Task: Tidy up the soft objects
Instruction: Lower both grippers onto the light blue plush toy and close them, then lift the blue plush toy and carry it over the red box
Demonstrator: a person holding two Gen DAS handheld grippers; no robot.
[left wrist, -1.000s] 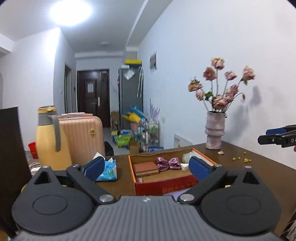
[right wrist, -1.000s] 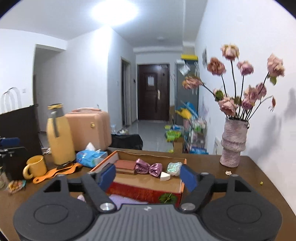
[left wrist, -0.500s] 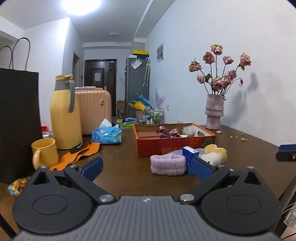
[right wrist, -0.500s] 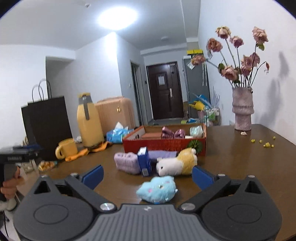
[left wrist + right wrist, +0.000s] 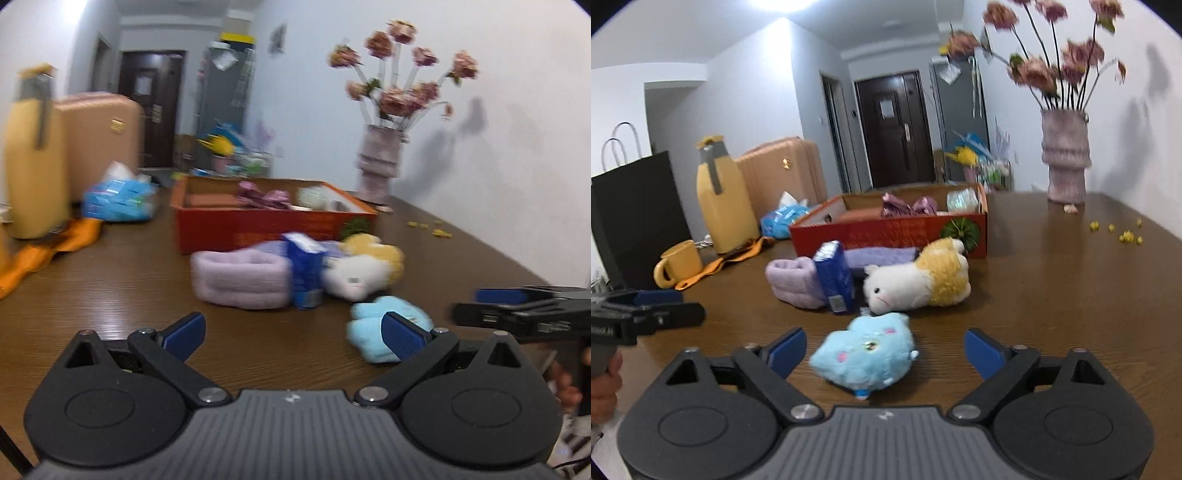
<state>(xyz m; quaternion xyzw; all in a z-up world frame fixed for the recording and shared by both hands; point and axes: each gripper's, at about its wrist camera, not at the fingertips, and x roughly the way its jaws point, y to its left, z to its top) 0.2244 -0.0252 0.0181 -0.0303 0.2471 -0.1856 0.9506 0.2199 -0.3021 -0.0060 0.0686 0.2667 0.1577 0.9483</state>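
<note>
A light blue plush (image 5: 866,356) lies on the brown table between the open fingers of my right gripper (image 5: 884,352); it also shows in the left wrist view (image 5: 373,328). Behind it lie a white and yellow plush animal (image 5: 919,277), a blue packet (image 5: 834,280) and a lilac padded band (image 5: 792,282). A red box (image 5: 890,230) holds a purple bow (image 5: 910,205). My left gripper (image 5: 293,334) is open and empty over bare table, left of the blue plush.
A yellow jug (image 5: 722,199), a yellow mug (image 5: 679,262), an orange strap (image 5: 720,264) and a blue tissue pack (image 5: 783,218) stand at the left. A black bag (image 5: 639,210) stands far left. A vase of roses (image 5: 1065,155) stands back right.
Both grippers have moved down and closer to the table. The blue plush now lies between the right gripper's fingers. Both grippers stay open.
</note>
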